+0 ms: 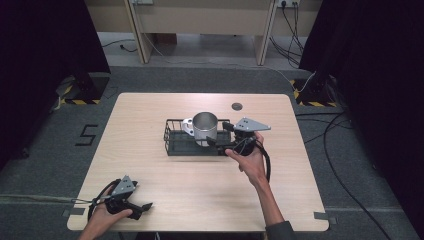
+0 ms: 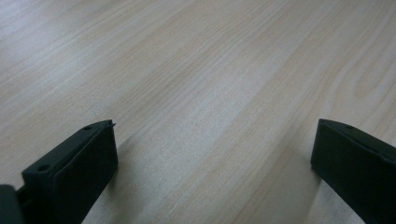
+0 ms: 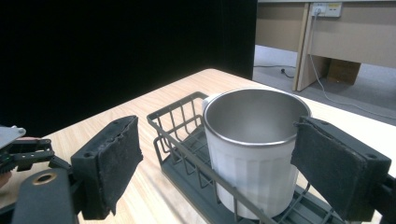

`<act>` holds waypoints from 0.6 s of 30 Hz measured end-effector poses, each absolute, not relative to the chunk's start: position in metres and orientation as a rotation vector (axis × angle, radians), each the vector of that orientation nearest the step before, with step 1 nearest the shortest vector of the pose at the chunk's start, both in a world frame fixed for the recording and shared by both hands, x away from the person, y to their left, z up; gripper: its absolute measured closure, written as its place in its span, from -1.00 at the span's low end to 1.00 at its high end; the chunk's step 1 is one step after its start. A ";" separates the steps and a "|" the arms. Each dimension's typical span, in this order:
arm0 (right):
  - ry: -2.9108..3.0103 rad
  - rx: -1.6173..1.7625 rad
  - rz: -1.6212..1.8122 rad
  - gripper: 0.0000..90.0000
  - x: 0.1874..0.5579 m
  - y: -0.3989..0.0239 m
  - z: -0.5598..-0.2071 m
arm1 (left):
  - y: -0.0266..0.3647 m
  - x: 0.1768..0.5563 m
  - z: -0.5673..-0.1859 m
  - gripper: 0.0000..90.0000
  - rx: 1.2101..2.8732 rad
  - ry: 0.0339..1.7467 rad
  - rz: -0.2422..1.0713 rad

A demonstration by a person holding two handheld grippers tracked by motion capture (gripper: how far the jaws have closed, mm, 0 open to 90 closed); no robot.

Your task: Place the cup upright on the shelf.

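**Mug in wire basket: right gripper at its flank, jaws apart**

The mug (image 1: 205, 127), white outside with a bare metal lining, stands upright in the black wire basket (image 1: 176, 145) near the middle of the table (image 1: 200, 195). Its long axis is vertical, mouth up. In the high view a white handle juts from the side facing away from the right gripper.

The right gripper (image 1: 222, 136) is held at the basket's right end, pointed leftward at the mug. Seen along its own jaws, the mug (image 3: 254, 149) lies dead ahead and a little to the far jaw's side. The jaws are spread wide: the far pad (image 3: 338, 163) sits just beside the mug wall, possibly touching it, though the overlap in that view makes contact hard to confirm; the near pad stands outside the basket rail (image 3: 187, 140), well clear of the mug. Nothing is gripped.

The left gripper (image 1: 141, 207) rests low at the near left corner of the table, well apart from the basket. Its jaws too are spread, with bare tabletop (image 2: 210, 93) between them.

Judgement: the right hand (image 1: 250, 161) is by far the nearer to the mug, and any grasp would fall to it. As the jaws stand, closing would catch the basket rail along with the mug; the near jaw would likely need to pass inside the rail, or over the rim, for a clean hold
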State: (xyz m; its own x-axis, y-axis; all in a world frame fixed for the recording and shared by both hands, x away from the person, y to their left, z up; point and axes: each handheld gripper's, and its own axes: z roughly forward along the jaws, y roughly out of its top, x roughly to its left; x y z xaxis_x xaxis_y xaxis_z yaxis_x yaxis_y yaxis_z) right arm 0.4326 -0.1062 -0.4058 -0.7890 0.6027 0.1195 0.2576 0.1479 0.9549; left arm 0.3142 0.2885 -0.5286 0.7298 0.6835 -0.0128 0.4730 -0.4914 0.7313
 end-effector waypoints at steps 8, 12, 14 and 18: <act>2.140 0.814 1.707 -0.66 0.423 -0.109 -0.411 | 0.288 0.314 -0.529 -1.00 2.182 0.870 0.362; 2.143 0.807 1.697 -0.66 0.416 -0.111 -0.412 | 0.289 0.314 -0.529 -1.00 2.183 0.869 0.362; 2.140 0.805 1.703 -0.66 0.414 -0.111 -0.413 | 0.289 0.314 -0.529 -1.00 2.183 0.869 0.362; 2.138 0.807 1.708 -0.66 0.407 -0.114 -0.417 | 0.289 0.314 -0.529 -1.00 2.186 0.867 0.362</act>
State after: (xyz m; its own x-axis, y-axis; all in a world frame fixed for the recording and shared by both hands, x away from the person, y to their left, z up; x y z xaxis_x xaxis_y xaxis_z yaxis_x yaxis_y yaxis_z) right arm 0.4074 -0.1140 -0.4169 -0.8020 0.5855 0.1183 0.2446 0.1411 0.9593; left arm 0.3142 0.2887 -0.5285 0.7310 0.6822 -0.0105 0.4719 -0.4945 0.7299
